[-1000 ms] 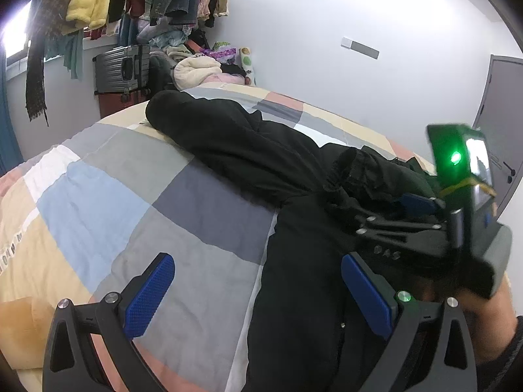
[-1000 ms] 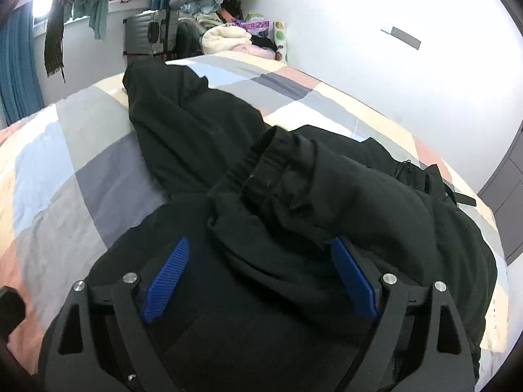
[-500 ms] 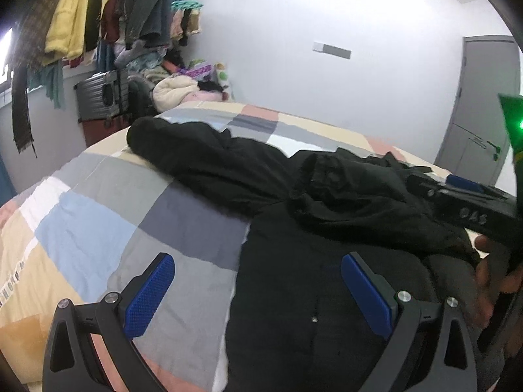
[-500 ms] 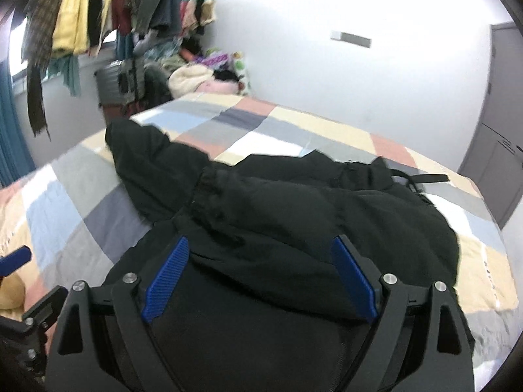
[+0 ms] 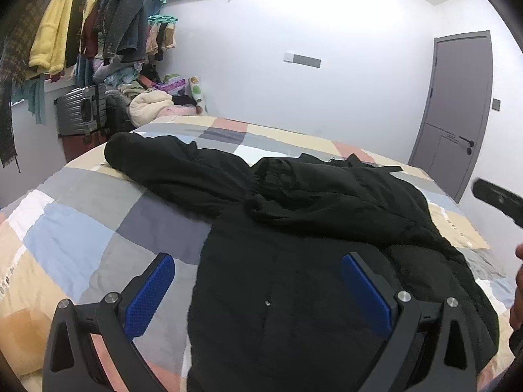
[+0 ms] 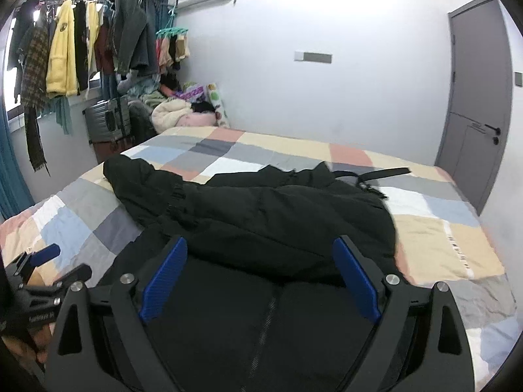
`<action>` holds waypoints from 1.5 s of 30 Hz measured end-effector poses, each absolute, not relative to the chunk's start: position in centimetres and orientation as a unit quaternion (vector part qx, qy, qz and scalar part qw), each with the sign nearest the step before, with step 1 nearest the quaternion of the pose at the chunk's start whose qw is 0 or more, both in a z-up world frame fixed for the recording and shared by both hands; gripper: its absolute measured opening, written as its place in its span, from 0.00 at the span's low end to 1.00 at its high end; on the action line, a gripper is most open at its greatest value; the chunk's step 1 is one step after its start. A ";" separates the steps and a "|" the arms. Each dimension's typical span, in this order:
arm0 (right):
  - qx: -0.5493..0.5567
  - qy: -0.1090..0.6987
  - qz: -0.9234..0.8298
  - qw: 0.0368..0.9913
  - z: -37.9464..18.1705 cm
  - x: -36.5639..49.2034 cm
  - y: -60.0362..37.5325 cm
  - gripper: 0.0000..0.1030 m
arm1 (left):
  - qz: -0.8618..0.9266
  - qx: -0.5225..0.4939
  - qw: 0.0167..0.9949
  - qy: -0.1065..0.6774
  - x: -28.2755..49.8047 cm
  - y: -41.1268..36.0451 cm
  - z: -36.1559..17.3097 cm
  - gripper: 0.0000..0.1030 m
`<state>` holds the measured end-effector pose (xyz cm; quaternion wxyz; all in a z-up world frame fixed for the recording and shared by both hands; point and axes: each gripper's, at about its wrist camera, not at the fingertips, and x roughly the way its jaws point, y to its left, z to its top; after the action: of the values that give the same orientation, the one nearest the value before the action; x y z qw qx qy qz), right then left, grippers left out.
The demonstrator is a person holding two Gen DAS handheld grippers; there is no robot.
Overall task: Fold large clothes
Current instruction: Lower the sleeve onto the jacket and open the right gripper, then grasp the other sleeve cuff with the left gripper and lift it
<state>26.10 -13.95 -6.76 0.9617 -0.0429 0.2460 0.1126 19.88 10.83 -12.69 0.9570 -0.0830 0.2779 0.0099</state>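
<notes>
Jacket: my black jacket (image 5: 294, 294) lies across the patchwork bed (image 5: 75, 245), its near part flat below both tools, one sleeve (image 5: 170, 170) stretched toward the far left corner, the other folded over the chest in a heap.
Left gripper: my left gripper (image 5: 258, 290) is spread wide and holds nothing; the left pad (image 5: 147, 297) hangs over the quilt, the right one over black cloth.
Right gripper: my right gripper (image 6: 261, 277) is likewise wide apart and empty, above the jacket's zipper (image 6: 261, 323).
Containers: a grey suitcase (image 5: 81, 111) stands shut by the far wall; I cannot tell what is inside. Beside it sits a heap of clothes and bedding (image 5: 153, 104).
Rack: coats hang overhead on a clothes rail (image 6: 81, 45).
Since a second ago: both of my tools have drawn back and tilted up; the right one, then close over the folded sleeve, now shows only at the edge of the left view.
</notes>
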 end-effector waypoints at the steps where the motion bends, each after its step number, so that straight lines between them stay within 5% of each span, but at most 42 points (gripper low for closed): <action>1: -0.041 0.245 0.110 0.962 -6.7 25.6 -14.4 0.92 | 0.006 -0.087 0.957 0.276 19.7 10.8 -12.6 1.00; 29: 0.028 0.228 0.080 0.970 -10.2 15.6 -21.1 1.00 | -0.001 -0.094 0.960 0.265 19.9 9.3 -12.3 1.00; 45: 0.041 0.236 0.068 0.968 -12.9 17.8 -21.0 1.00 | 0.021 -0.124 0.947 0.297 29.3 17.4 -9.6 1.00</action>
<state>17.83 -21.02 -12.89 0.9684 0.0407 0.2365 0.0680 29.34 17.41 -9.58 0.9466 -0.1239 0.2968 0.0211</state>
